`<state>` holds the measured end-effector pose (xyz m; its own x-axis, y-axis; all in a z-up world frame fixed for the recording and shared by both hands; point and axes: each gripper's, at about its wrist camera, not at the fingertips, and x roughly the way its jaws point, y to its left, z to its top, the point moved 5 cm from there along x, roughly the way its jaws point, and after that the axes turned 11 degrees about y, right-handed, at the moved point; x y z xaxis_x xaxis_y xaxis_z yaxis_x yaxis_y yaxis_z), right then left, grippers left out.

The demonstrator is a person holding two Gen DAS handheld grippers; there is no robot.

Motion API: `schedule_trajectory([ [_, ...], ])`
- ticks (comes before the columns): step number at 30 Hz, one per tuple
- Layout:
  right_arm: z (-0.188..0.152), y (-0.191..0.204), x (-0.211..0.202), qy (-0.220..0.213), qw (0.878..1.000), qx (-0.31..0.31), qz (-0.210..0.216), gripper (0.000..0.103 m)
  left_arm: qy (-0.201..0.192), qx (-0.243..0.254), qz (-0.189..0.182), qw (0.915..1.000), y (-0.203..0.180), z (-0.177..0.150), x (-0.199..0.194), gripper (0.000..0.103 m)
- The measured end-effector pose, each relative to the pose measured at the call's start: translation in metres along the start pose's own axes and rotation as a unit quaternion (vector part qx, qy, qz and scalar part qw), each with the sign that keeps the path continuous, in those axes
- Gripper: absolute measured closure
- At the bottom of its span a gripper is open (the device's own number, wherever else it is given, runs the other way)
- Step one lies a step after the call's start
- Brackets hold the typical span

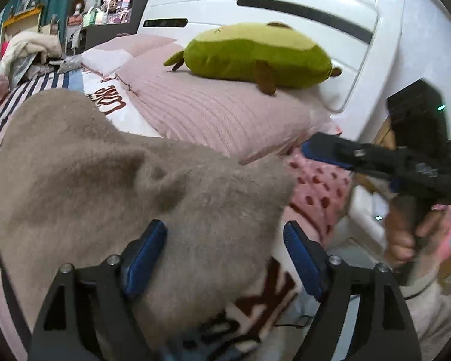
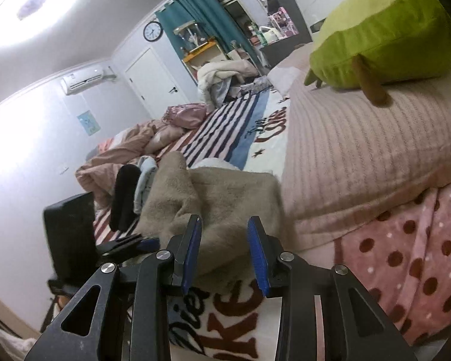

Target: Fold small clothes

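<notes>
A fuzzy taupe garment [image 1: 111, 180] lies bunched on the printed bed blanket [image 1: 255, 310]; it also shows in the right wrist view [image 2: 225, 198]. My left gripper [image 1: 225, 258] is open just above the garment's near edge, its fingers apart on either side of the cloth. My right gripper [image 2: 227, 255] is open and empty, hovering by the garment's near edge. The right gripper also appears in the left wrist view [image 1: 324, 147], held off to the right of the garment. The left gripper shows at the left of the right wrist view [image 2: 141, 242].
A pink ribbed pillow [image 1: 213, 111] with a green plush toy [image 1: 255, 52] lies behind the garment. A pink dotted blanket [image 2: 406, 255] is at the right. More small clothes [image 2: 141, 180] lie beyond the garment. A white headboard [image 1: 285, 9] stands at the back.
</notes>
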<state>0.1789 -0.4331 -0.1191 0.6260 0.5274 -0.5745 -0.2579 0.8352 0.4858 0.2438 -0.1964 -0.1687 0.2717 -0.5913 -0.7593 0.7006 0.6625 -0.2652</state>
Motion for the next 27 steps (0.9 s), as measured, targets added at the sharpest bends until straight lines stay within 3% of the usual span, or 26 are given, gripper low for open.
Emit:
schedule_trajectory([
  [2, 0.004, 0.011, 0.006, 0.001, 1.000, -0.014, 0.003, 0.060, -0.016, -0.017, -0.030, 0.9993, -0.001, -0.010, -0.026, 0.022],
  [4, 0.004, 0.029, 0.013, 0.006, 0.999, -0.039, 0.009, 0.051, -0.037, -0.029, -0.040, 0.9981, -0.001, -0.017, -0.042, 0.019],
  [7, 0.005, 0.055, 0.037, 0.027, 0.997, -0.076, 0.006, 0.051, -0.078, -0.056, -0.017, 0.9952, 0.014, -0.029, -0.077, 0.013],
  [8, 0.003, 0.061, 0.050, 0.038, 0.996, -0.084, -0.006, 0.051, -0.086, -0.063, -0.005, 0.9943, 0.022, -0.033, -0.086, 0.012],
  [10, -0.001, 0.061, 0.065, 0.052, 0.995, -0.080, -0.035, 0.062, -0.095, -0.083, 0.021, 0.9918, 0.041, -0.040, -0.099, 0.011],
  [11, -0.004, 0.055, 0.073, 0.062, 0.994, -0.070, -0.058, 0.075, -0.096, -0.097, 0.030, 0.9902, 0.052, -0.044, -0.103, 0.009],
  [13, -0.012, 0.030, 0.087, 0.091, 0.991, -0.040, -0.087, 0.076, -0.097, -0.122, 0.036, 0.9871, 0.073, -0.051, -0.109, 0.005],
  [16, -0.027, 0.002, 0.095, 0.124, 0.990, 0.011, -0.070, 0.075, -0.074, -0.146, 0.019, 0.9864, 0.103, -0.056, -0.094, 0.001],
  [18, -0.033, -0.008, 0.094, 0.129, 0.989, 0.029, -0.069, 0.054, -0.046, -0.168, -0.001, 0.9848, 0.122, -0.059, -0.074, 0.001],
  [20, -0.035, -0.013, 0.094, 0.133, 0.987, 0.037, -0.077, 0.039, -0.023, -0.196, -0.047, 0.9793, 0.135, -0.057, -0.048, 0.001],
  [21, -0.036, -0.015, 0.094, 0.133, 0.987, 0.040, -0.082, 0.035, -0.011, -0.205, -0.071, 0.9761, 0.138, -0.056, -0.035, 0.001],
  [23, -0.035, -0.017, 0.096, 0.138, 0.987, 0.046, -0.073, 0.034, 0.000, -0.215, -0.115, 0.9698, 0.139, -0.051, -0.014, 0.002],
  [25, -0.033, -0.021, 0.098, 0.141, 0.987, 0.051, -0.064, 0.034, -0.001, -0.227, -0.115, 0.9670, 0.139, -0.046, 0.002, 0.010],
  [27, -0.032, -0.022, 0.100, 0.147, 0.986, 0.049, -0.058, 0.034, -0.012, -0.233, -0.105, 0.9667, 0.140, -0.042, 0.007, 0.040],
])
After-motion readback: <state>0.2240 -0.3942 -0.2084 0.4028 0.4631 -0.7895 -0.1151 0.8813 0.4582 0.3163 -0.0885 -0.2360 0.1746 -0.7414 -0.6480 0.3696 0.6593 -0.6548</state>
